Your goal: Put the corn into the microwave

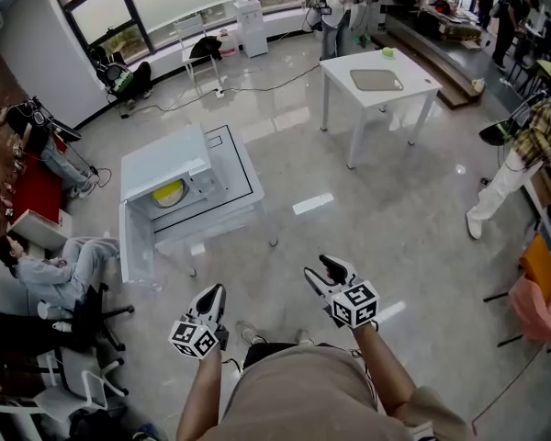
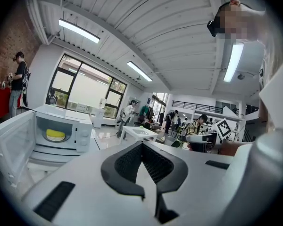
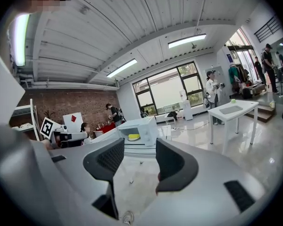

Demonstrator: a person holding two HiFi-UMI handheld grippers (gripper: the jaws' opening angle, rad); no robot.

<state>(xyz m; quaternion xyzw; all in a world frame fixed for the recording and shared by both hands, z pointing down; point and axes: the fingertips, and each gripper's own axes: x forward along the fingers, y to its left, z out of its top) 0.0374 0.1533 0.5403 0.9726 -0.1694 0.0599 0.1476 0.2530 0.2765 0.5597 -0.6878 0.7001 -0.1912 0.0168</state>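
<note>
The white microwave point(image 1: 165, 163) stands on a low white table point(image 1: 243, 168) ahead and to the left, its door point(image 1: 138, 243) swung open toward me. The yellow corn point(image 1: 168, 193) lies inside it. It also shows in the left gripper view as corn point(image 2: 55, 134) in the microwave point(image 2: 80, 128), and in the right gripper view as corn point(image 3: 133, 137) in the microwave point(image 3: 148, 128). My left gripper point(image 1: 214, 292) point(image 2: 142, 147) is shut and empty. My right gripper point(image 1: 323, 270) point(image 3: 139, 159) is open and empty. Both are held near my waist, well back from the microwave.
A taller white table point(image 1: 413, 67) with a grey tray point(image 1: 376, 80) and a green ball point(image 1: 387, 52) stands at the back right. A seated person point(image 1: 60, 269) and an office chair point(image 1: 92, 320) are at the left. More people stand around the room's edges.
</note>
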